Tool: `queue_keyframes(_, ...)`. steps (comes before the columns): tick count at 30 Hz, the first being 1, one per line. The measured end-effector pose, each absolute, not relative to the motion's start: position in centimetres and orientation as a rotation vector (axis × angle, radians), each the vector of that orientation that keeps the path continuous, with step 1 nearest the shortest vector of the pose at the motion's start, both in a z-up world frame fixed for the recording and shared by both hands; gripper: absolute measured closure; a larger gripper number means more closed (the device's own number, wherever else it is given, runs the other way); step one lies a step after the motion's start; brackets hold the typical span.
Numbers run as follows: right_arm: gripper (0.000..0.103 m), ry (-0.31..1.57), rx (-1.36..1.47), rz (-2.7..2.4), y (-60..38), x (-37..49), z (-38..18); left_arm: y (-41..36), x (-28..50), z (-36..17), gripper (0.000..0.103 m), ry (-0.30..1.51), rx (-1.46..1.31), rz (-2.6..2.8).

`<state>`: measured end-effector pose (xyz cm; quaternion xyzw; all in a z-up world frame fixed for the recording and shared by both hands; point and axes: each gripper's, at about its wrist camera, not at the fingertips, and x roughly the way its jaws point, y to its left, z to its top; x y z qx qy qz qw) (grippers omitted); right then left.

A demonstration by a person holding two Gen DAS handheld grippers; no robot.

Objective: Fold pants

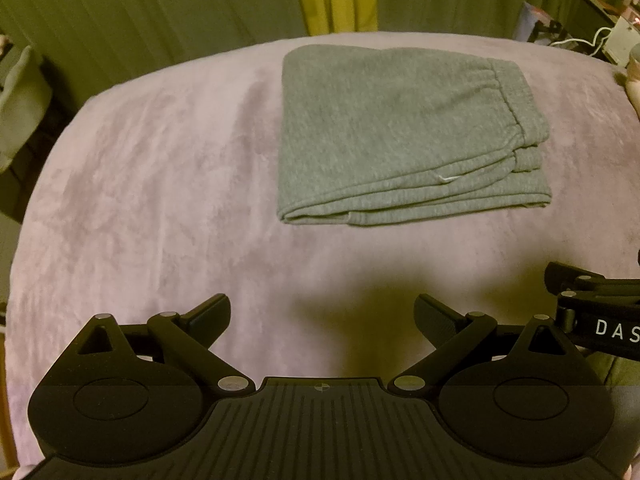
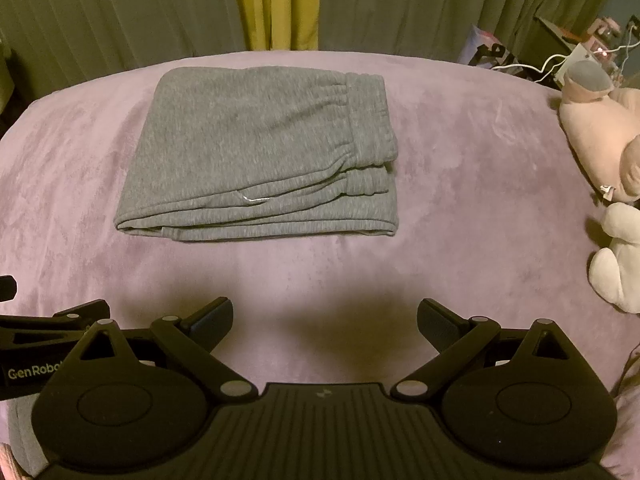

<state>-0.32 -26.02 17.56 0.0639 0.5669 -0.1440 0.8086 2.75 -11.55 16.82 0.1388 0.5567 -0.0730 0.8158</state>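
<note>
Grey sweatpants [image 1: 400,132] lie folded into a compact stack of layers on the purple blanket [image 1: 160,200], waistband at the right. They also show in the right wrist view [image 2: 256,156]. My left gripper [image 1: 322,316] is open and empty, held above the blanket well in front of the pants. My right gripper [image 2: 325,318] is open and empty too, beside the left one. Part of the right gripper shows at the left wrist view's right edge [image 1: 592,300], and part of the left gripper at the right wrist view's left edge [image 2: 52,324].
Pink and white plush toys [image 2: 600,136] lie at the right edge of the bed. Green and yellow curtains [image 2: 276,4] hang behind the bed. Cluttered shelves and cables [image 2: 576,56] stand at the back right.
</note>
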Motion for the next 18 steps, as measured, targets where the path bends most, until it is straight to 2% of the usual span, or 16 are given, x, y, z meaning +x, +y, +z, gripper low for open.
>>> queue_keyframes(18, 0.004, 1.212, 0.133, -0.305, -26.05, -0.2, 17.61, -11.65, 2.88, 16.9, 0.002, 1.187, 0.297, -0.151)
